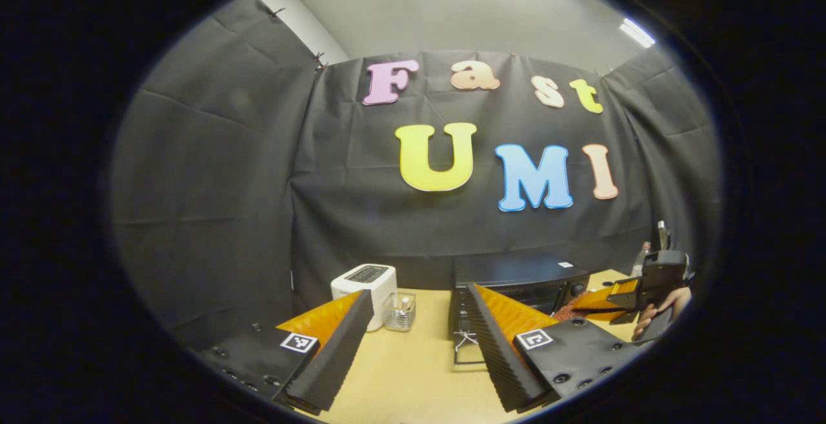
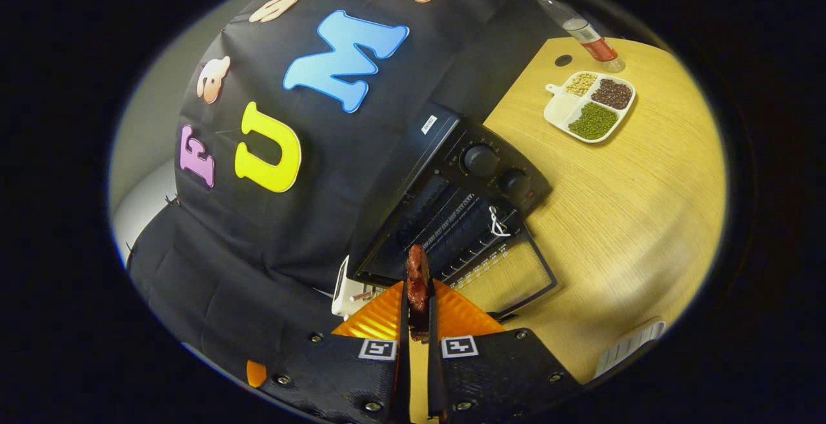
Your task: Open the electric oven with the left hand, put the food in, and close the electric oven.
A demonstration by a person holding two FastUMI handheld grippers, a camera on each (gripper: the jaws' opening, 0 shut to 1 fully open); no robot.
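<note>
Here the left tongs [image 1: 413, 340] stand wide apart above the desk [image 1: 413, 379], released, holding and touching nothing. The right tongs [image 2: 418, 311] are clenched on one dark reddish piece of food [image 2: 417, 282], both fingers pressed against its sides, just in front of the electric oven [image 2: 452, 211]. That single black oven sits on the desk by the cloth wall, its glass door [image 2: 510, 275] folded down flat and its rack bared; two knobs sit on its panel. One white toaster [image 1: 364, 285] stands left of the oven, with one clear container [image 1: 400, 311] beside it. Farther right lie one three-part tray of beans [image 2: 590, 108] and one bottle [image 2: 584, 30].
</note>
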